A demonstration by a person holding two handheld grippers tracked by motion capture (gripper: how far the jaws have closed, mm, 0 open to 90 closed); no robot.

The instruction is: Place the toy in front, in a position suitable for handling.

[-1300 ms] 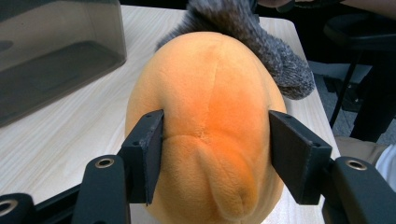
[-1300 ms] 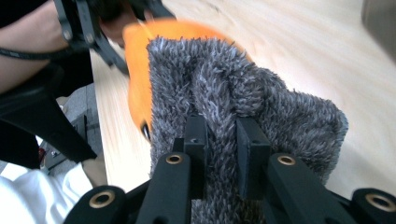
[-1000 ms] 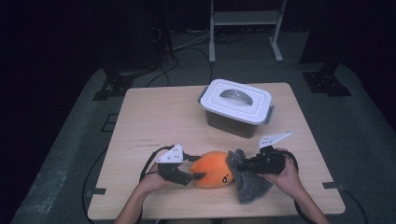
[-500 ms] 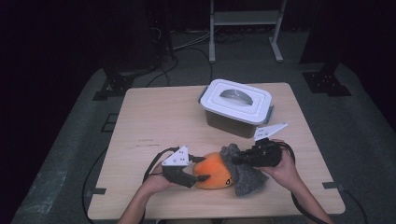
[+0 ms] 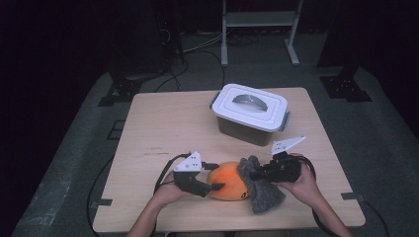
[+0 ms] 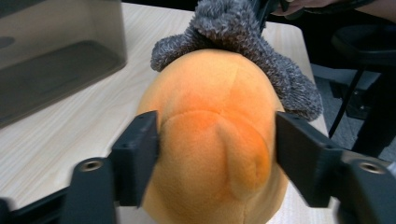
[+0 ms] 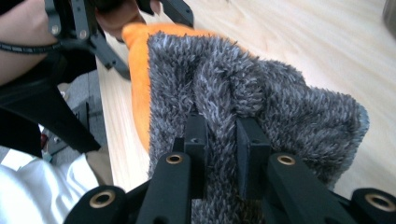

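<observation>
An orange plush toy [image 5: 228, 181] lies near the table's front edge, with a grey fuzzy cloth [image 5: 262, 190] draped over its right end. My left gripper [image 5: 217, 176] comes in from the left. In the left gripper view its jaws [image 6: 217, 154] stand on either side of the plush [image 6: 210, 93] with both pads touching it. These jaws have just been opening, and the plush still fills the gap between them. My right gripper [image 5: 254, 174] reaches in from the right. In the right gripper view it [image 7: 222, 126] is shut on a fold of the grey cloth [image 7: 280, 107].
A grey box with a white clip-on lid [image 5: 249, 112] stands at the back right of the wooden table [image 5: 163, 123]. Its dark wall [image 6: 51, 60] is close on the left in the left gripper view. Cables trail off the front edge.
The right gripper rose slightly with the cloth and settled back. The plush and the left hand have hardly shifted.
</observation>
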